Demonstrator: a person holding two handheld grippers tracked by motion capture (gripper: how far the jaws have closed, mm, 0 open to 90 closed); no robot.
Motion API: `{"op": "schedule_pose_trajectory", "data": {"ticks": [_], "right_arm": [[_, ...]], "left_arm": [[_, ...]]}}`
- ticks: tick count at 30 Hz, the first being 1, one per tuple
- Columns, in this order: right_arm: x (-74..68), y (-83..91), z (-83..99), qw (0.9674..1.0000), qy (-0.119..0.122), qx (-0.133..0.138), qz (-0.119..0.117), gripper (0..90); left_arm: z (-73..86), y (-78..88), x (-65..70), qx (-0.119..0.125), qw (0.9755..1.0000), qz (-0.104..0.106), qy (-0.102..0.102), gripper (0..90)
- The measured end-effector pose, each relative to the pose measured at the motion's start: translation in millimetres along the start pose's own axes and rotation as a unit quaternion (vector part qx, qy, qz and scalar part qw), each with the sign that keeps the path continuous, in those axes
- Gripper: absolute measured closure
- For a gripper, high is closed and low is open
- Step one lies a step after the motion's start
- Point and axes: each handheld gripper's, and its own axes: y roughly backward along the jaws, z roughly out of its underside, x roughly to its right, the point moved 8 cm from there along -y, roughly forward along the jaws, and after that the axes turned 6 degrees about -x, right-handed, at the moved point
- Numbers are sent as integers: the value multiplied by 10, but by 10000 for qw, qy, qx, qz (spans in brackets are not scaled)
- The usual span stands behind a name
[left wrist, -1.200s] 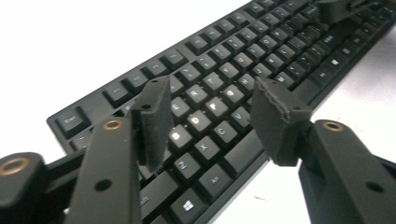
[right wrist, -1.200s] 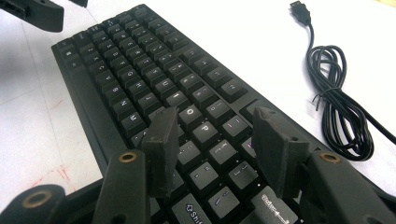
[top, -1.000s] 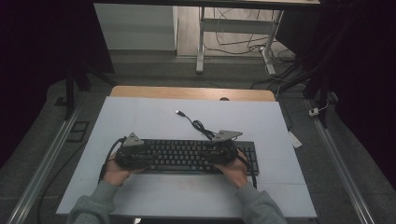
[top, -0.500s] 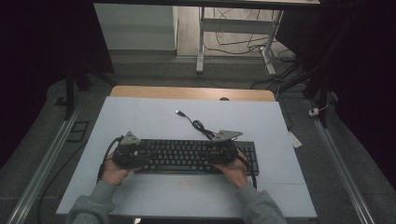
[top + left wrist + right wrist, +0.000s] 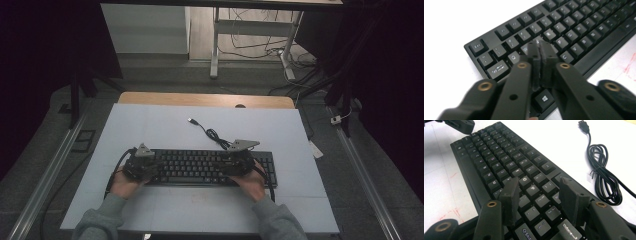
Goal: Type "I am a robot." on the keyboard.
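Note:
A black keyboard lies flat on the white table mat, its keys filling the left gripper view and the right gripper view. My left gripper hovers over the keyboard's left end. Its jaws have just been closing and now meet with nothing between them, just above the Q and W keys. My right gripper hangs over the right half of the keys, open, its pads apart above the O and P keys and holding nothing. The left gripper's body shows at the far end.
The keyboard's black cable lies coiled on the mat behind the keyboard, ending in a loose USB plug. A wooden table edge runs along the back of the mat. Faint red marks show on the mat.

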Motion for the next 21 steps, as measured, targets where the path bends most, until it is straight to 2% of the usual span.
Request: {"op": "schedule_pose_trajectory", "data": {"ticks": [7,21], "right_arm": [[-4,-4,2,10000,1,-4,-4,507],[-2,-7,5,10000,6,-7,5,507]], "left_arm": [[29,-64,-25,-139,9999,-78,-12,887],[52,-142,-51,-249,9995,-169,-8,886]]}}
